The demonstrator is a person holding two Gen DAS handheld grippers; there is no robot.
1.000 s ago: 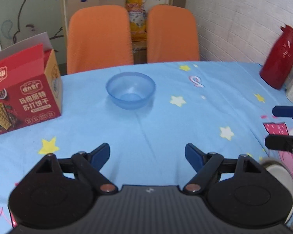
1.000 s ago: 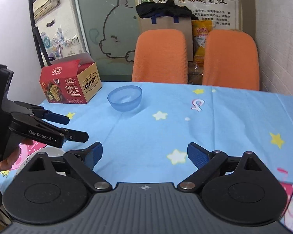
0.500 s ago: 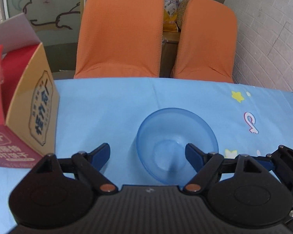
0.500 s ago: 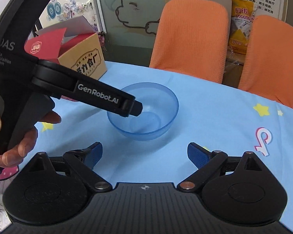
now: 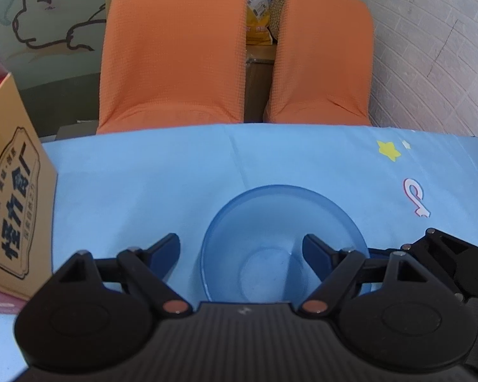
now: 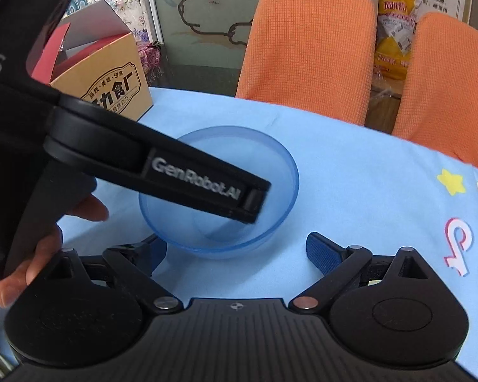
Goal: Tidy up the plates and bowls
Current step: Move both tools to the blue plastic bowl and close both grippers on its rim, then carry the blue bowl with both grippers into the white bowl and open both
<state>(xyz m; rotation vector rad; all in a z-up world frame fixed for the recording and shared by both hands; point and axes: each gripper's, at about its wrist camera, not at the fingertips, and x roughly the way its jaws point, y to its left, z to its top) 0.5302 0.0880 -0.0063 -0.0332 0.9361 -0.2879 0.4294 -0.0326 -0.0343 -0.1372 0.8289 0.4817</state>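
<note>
A clear blue bowl (image 5: 271, 222) stands upright on the blue star-print tablecloth (image 5: 143, 191). My left gripper (image 5: 241, 250) is open and straddles the bowl's left wall. Its right fingertip (image 5: 315, 251) is inside the bowl and its left one is outside; neither pad presses on the wall. In the right wrist view the bowl (image 6: 271, 165) lies just beyond my right gripper (image 6: 237, 251), which is open with the bowl's near wall between its tips. The left gripper's finger (image 6: 191, 175) crosses from the left and dips into the bowl. A hand (image 6: 47, 254) holds that gripper.
A cardboard snack box (image 5: 12, 210) stands on the table left of the bowl, close to the left gripper. Two orange chairs (image 5: 175, 47) (image 5: 322, 57) sit behind the table's far edge. A brick wall (image 5: 430, 47) is on the right.
Both grippers have moved forward and down to the bowl, which was far off a second ago. The left gripper's right finger now reaches inside it. Both jaws stay equally wide.
</note>
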